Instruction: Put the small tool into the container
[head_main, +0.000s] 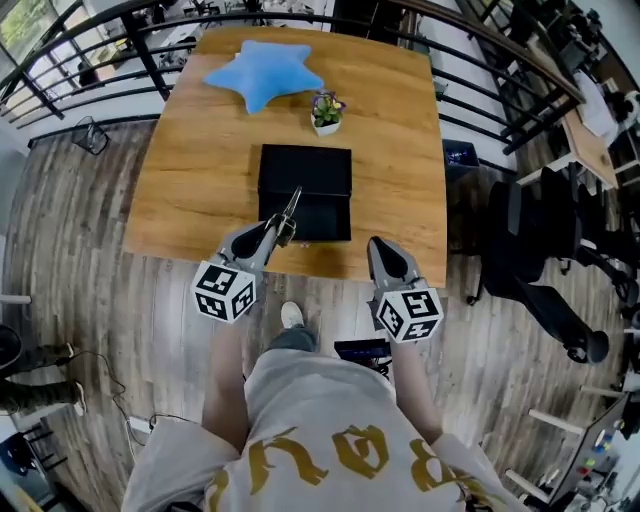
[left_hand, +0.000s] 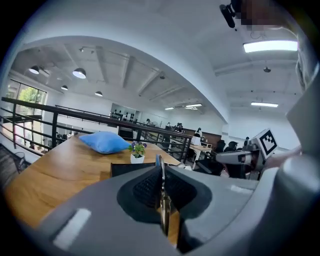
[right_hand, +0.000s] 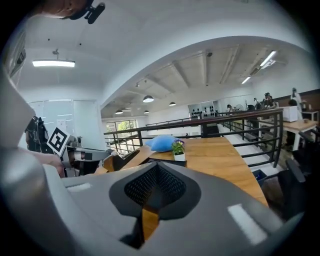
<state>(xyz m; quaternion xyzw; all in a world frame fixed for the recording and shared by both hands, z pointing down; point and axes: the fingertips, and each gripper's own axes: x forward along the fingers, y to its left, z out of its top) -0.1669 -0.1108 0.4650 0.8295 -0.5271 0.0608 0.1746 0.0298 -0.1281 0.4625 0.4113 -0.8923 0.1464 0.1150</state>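
Partway: left gripper (head_main: 277, 233) pinches the slim metal tool (head_main: 291, 207) over the black rectangular container's (head_main: 305, 170) near edge, not yet released; right gripper (head_main: 385, 251) closed on nothing.

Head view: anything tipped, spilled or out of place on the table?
Nothing stands out. The black container sits square on the table, the potted plant is upright, and the blue star cushion lies flat. The left gripper is shut on the small tool. The right gripper is shut, empty.
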